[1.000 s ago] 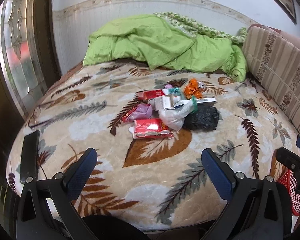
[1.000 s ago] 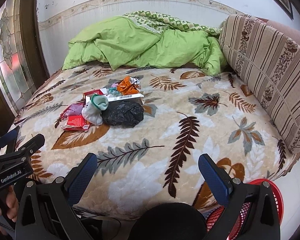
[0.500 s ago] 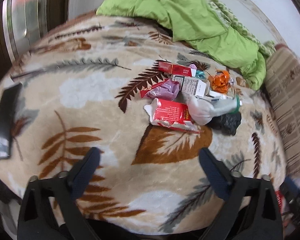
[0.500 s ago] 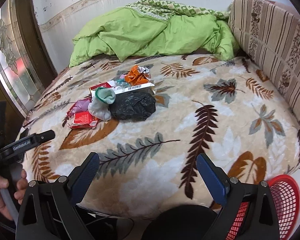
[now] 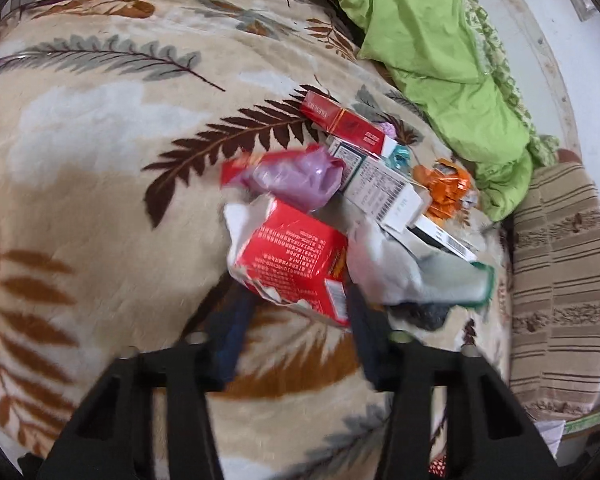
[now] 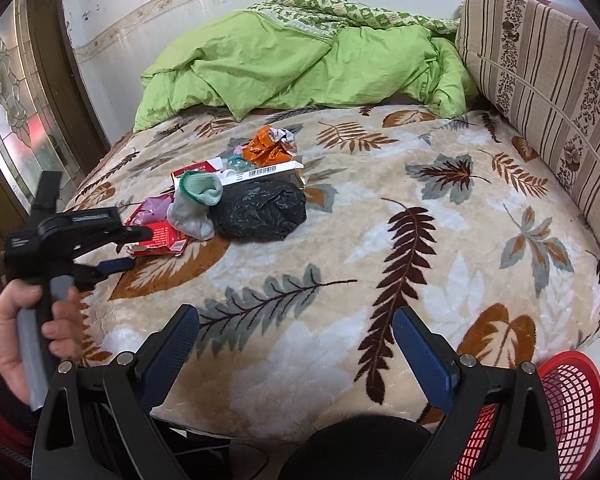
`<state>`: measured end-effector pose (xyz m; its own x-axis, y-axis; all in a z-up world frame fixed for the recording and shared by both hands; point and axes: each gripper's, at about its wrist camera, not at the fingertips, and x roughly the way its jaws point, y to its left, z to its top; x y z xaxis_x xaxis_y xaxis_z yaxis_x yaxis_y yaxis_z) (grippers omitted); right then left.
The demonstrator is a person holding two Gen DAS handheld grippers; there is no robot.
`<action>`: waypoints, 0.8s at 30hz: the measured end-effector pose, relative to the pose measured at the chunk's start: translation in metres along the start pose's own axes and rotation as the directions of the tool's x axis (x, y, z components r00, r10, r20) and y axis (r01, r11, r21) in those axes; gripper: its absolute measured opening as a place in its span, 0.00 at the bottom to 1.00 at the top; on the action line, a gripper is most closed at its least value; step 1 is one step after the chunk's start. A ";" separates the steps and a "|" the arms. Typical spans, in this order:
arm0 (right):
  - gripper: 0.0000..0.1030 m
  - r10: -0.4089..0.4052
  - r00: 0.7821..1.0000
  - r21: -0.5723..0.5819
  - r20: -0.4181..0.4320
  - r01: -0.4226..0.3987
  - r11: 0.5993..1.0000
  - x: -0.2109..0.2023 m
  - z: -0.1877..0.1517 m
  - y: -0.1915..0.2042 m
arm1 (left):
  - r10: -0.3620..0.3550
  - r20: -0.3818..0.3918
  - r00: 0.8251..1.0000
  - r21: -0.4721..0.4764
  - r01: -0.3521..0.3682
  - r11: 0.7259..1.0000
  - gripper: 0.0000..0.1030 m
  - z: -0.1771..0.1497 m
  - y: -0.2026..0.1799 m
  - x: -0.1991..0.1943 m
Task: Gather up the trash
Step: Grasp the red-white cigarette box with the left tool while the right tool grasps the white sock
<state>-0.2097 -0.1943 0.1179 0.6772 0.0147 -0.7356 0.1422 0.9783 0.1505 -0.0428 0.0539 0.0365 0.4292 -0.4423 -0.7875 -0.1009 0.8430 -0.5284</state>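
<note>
Trash pile (image 6: 236, 196) is sitting mid-bed on the leaf-print blanket (image 6: 440, 264), and the left claw (image 5: 296, 300) is now lying right at its near edge, where a second ago it was hanging well back over bare blanket. Its jaws are closing from wide apart around the torn red carton (image 5: 296, 264); pads look beside the carton, contact unclear through blur. Judgement: first pick is being taken. Carton is lying flat, long axis running roughly across the jaws, torn end toward the claw. Right claw (image 6: 296, 344) is hanging apart and empty, above the bed's near edge. Red basket (image 6: 572, 408) is standing on the floor at far right.
</note>
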 end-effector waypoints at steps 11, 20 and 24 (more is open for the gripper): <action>0.96 0.149 0.989 -0.002 -0.004 -0.149 0.989 0.017 0.020 0.010 | 0.073 0.102 0.992 0.170 -0.090 0.981 0.04 -0.001 -0.010 -0.017; 0.89 0.301 0.950 -0.101 -0.088 -0.309 0.946 0.070 0.050 0.062 | 0.122 0.189 0.975 0.258 -0.169 0.951 0.04 -0.011 0.012 -0.058; 0.79 0.294 0.946 -0.161 -0.140 -0.314 0.936 0.104 0.053 0.084 | 0.124 0.205 0.971 0.244 -0.173 0.954 0.04 -0.010 0.022 -0.064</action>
<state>-0.0893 -0.1211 0.0896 0.5808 0.3301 -0.7441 -0.1960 0.9439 0.2657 -0.0812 0.0976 0.0721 0.5881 -0.2621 -0.7651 0.0480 0.9557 -0.2904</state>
